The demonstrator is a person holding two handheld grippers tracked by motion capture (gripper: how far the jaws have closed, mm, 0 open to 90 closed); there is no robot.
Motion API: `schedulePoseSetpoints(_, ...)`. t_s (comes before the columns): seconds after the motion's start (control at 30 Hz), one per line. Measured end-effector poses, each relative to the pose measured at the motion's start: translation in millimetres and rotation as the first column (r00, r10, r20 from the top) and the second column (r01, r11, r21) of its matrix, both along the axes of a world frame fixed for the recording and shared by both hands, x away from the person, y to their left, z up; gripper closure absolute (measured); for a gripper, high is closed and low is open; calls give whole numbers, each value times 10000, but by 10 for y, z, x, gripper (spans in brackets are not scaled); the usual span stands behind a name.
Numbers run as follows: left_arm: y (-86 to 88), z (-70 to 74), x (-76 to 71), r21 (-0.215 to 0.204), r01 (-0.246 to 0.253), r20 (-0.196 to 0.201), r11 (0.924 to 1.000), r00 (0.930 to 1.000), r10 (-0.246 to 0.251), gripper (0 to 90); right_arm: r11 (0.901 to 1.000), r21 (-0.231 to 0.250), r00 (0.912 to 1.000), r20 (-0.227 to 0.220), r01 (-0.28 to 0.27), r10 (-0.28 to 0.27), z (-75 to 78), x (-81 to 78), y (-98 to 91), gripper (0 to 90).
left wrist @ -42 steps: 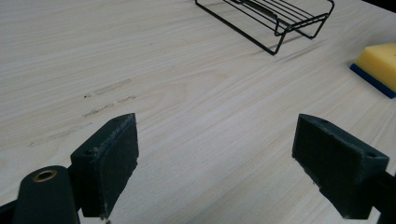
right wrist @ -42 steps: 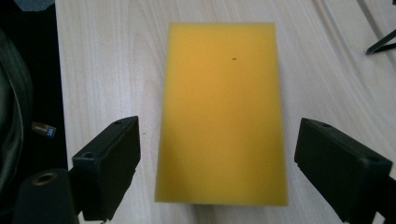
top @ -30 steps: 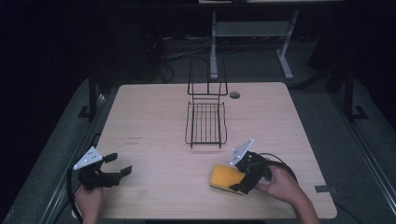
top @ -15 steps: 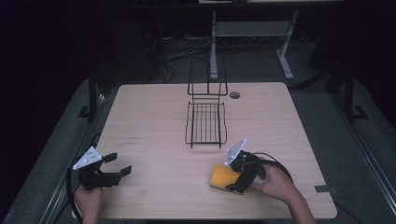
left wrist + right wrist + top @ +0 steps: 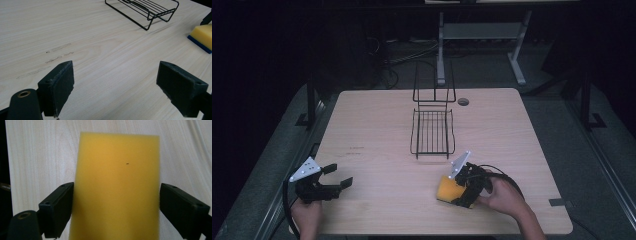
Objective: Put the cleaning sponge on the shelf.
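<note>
A yellow sponge [image 5: 445, 188] with a blue underside lies flat on the wooden table [image 5: 372, 125] at the front right. My right gripper [image 5: 456, 193] is open, with one jaw on each side of the sponge [image 5: 117, 177]. In the right gripper view the jaws of that gripper [image 5: 116, 207] stand right at the sponge's long edges, and I see no squeeze in the foam. My left gripper [image 5: 341, 175] is open at the front left, with nothing between the jaws. The left gripper view looks past that gripper [image 5: 115, 82] at the sponge [image 5: 203, 37] far off.
A black wire rack [image 5: 432, 131] with an upright back stands at the table's middle, and its front end [image 5: 147, 11] is in the left gripper view. A round cable hole [image 5: 463, 101] sits behind it. Dark floor and a metal stand lie beyond the far edge.
My right gripper has slid a little to the left, further over the sponge. The left gripper has stayed put.
</note>
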State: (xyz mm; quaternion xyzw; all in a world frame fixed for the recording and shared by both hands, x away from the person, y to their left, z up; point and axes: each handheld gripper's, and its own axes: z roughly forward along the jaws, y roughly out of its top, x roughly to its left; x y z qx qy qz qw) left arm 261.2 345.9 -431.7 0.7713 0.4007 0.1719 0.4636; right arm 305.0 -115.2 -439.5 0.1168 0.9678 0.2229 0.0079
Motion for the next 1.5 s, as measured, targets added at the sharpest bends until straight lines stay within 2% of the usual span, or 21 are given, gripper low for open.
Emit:
schedulePoseSetpoints(0.17,1,-1,3,12,10,8,10000,10000,-10,141,9999,-5,9998,-162,133,-133,-48,0,4,141)
schedulePoseSetpoints(0.37,0,0,2,15,12,10,10000,10000,-12,141,9998,-123,9999,-109,130,-132,-87,-11,25,143)
schedulePoseSetpoints(0.57,8,-1,2,-29,-4,11,10000,10000,4,141,9999,-36,9999,48,125,-125,-93,-19,22,149)
schedulePoseSetpoints(0.8,7,0,-2,-31,-31,26,10000,10000,31,141,9998,-170,9999,7,142,-142,-108,-17,31,152)
schedulePoseSetpoints(1.03,13,0,-2,-51,-47,23,10000,10000,47,141,9999,-142,10000,-76,42,-43,-104,-11,31,200)
schedulePoseSetpoints(1.33,11,-2,-1,-46,-39,18,10000,10000,39,141,9998,-129,9999,-13,-129,129,-99,-17,34,214)
schedulePoseSetpoints(1.5,9,-1,-3,-52,-47,9,10000,10000,47,141,9989,-326,9995,56,-323,325,-47,-3,74,216)
